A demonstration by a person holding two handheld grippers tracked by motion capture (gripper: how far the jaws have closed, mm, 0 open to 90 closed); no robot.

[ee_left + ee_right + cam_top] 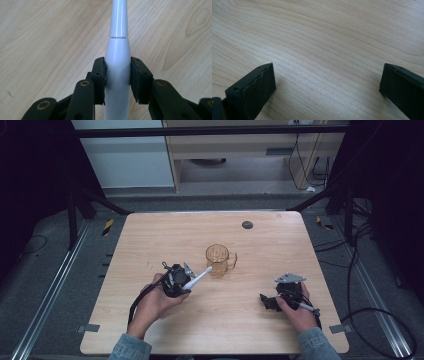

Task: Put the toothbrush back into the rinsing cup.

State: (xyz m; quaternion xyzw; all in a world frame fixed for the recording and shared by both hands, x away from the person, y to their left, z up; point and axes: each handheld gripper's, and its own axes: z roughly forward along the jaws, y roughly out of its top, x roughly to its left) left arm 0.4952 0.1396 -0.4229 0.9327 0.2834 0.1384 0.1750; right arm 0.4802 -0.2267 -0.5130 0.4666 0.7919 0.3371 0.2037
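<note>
wood-grain surface [250,320] carries an amber see-through mug [218,260] near its middle, handle turned to the right in the high view. that mug is the landmark here.

left claw [186,285] sits just left of the mug and slightly nearer the person, gripped in the person's left hand [155,302]. its two black jaws are clamped on a white toothbrush-like wand [117,67]; in the left gripper view the pads [98,75] press against the thick lower body of the wand on both sides, and above them a seam divides that body from a narrower glossy neck. in the high view the wand [197,279] slants up and to the right from the claw, its tip ending right at the mug's left wall; whether it touches the glass cannot be told.

right claw [267,301] lies well to the right of the mug and nearer the person, held low by the right hand [300,312], with a grey three-cornered plate on top. its jaws stand wide apart in the right gripper view, with bare wood between them.

a small dark round disc [247,225] lies beyond the mug toward the far edge of the surface.

no brand, label or writing can be read on the wand, the mug or the claws.
</note>
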